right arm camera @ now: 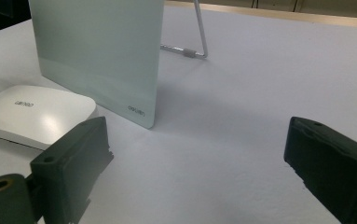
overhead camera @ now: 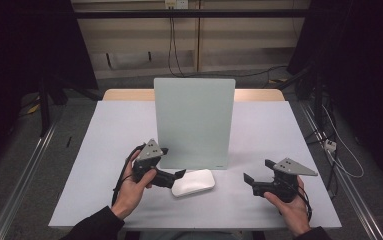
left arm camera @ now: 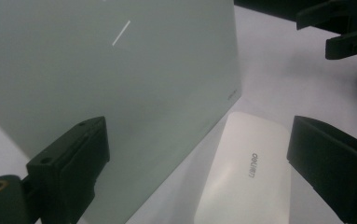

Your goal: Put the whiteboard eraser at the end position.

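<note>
Clearly nothing is grasped yet; the pick-up remains to be done. Biggest on the white table (overhead camera: 104, 150) is the upright pale-green glass board (overhead camera: 194, 122), propped on a wire stand (right arm camera: 199, 32). Just in front of the board's lower edge lies the white eraser block (overhead camera: 194, 182), flat, its long axis running along that edge. Left gripper (overhead camera: 178, 174) nearly touches the block, jaws apart around it. Right gripper (overhead camera: 249, 181) waits to the board's right, jaws apart, empty.

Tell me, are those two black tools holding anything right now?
No. The left tool and the right tool are open and empty, near the white eraser.
</note>
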Available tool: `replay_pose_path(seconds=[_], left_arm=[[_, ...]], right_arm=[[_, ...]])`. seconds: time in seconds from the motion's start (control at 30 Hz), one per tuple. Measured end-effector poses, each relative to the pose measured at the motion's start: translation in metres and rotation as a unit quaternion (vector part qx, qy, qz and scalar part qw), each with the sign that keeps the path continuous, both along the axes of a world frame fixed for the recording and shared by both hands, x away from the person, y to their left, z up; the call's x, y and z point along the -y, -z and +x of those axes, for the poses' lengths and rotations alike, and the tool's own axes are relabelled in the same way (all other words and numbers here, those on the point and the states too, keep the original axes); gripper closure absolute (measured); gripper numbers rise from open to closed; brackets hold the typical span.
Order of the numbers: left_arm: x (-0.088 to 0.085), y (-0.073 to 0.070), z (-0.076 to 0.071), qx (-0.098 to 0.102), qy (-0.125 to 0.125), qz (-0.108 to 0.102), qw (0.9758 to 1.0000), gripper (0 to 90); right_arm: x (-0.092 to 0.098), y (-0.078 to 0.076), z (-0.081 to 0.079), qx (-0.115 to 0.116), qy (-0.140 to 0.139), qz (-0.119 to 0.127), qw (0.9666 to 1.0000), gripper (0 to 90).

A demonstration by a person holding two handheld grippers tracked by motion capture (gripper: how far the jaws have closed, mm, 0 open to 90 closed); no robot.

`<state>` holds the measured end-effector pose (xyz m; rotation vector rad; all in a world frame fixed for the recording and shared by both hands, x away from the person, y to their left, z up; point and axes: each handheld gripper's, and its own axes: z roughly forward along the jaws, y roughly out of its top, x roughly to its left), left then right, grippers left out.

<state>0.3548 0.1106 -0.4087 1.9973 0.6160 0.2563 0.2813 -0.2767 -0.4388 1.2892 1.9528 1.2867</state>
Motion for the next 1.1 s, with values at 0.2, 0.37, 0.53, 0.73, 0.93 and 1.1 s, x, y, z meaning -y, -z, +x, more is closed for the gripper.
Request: replay_pose_path(seconds=[0.2, 0.37, 0.53, 0.73, 0.93, 1.1], left_arm=[[-0.021, 0.001, -0.004, -0.003, -0.028, 0.004, 0.9996, 5.5], [-0.036, 0.004, -0.009, -0.001, -0.037, 0.002, 0.9993, 5.3], [-0.051, 0.005, -0.015, -0.001, -0.063, 0.000, 0.9980, 5.1], [-0.068, 0.006, -0.021, 0.001, -0.075, -0.013, 0.9971, 5.1], [-0.079, 0.012, -0.025, 0.008, -0.087, -0.009, 0.9962, 5.1], [-0.082, 0.017, -0.023, 0.010, -0.097, -0.019, 0.9950, 5.1]], right_arm=[[-0.001, 0.000, 0.000, -0.002, 0.001, -0.002, 1.0000, 6.5], [-0.001, 0.000, 0.000, -0.003, 0.001, -0.002, 1.0000, 6.5], [-0.001, 0.000, 0.000, -0.002, 0.001, -0.002, 1.0000, 6.5], [-0.001, 0.000, -0.001, -0.003, 0.001, -0.003, 1.0000, 6.5], [-0.001, 0.001, -0.001, -0.003, 0.002, -0.005, 1.0000, 6.5], [-0.001, 0.000, 0.000, -0.003, 0.004, -0.003, 1.0000, 6.6]])
